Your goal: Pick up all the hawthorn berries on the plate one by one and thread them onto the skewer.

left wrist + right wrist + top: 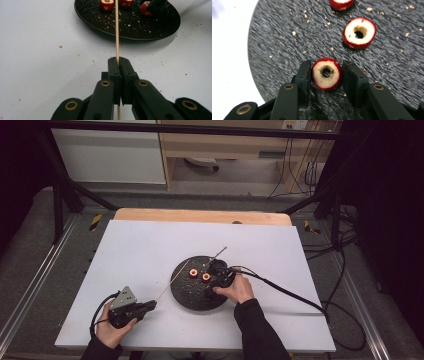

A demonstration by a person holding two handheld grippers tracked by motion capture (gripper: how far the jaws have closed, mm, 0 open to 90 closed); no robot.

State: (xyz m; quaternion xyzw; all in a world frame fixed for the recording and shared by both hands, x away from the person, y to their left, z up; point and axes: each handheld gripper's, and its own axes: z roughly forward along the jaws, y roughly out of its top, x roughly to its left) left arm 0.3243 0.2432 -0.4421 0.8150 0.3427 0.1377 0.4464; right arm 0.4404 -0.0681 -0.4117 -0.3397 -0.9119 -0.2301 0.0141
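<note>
A round black plate lies mid-table with red cored fruit pieces on it. My right gripper rests low on the plate, its jaws pressed on both sides of one cored piece that sits on the plate. Two more pieces lie just beyond it. My left gripper is shut on a thin bamboo skewer that points over the plate's near rim toward the fruit. In the high view the left gripper sits at the front left, its skewer slanting up to the plate.
A thin metal rod sticks out past the plate's far side. Crumbs dot the white table top. The right gripper's cable trails off to the right. The table's front edge is just behind both hands.
</note>
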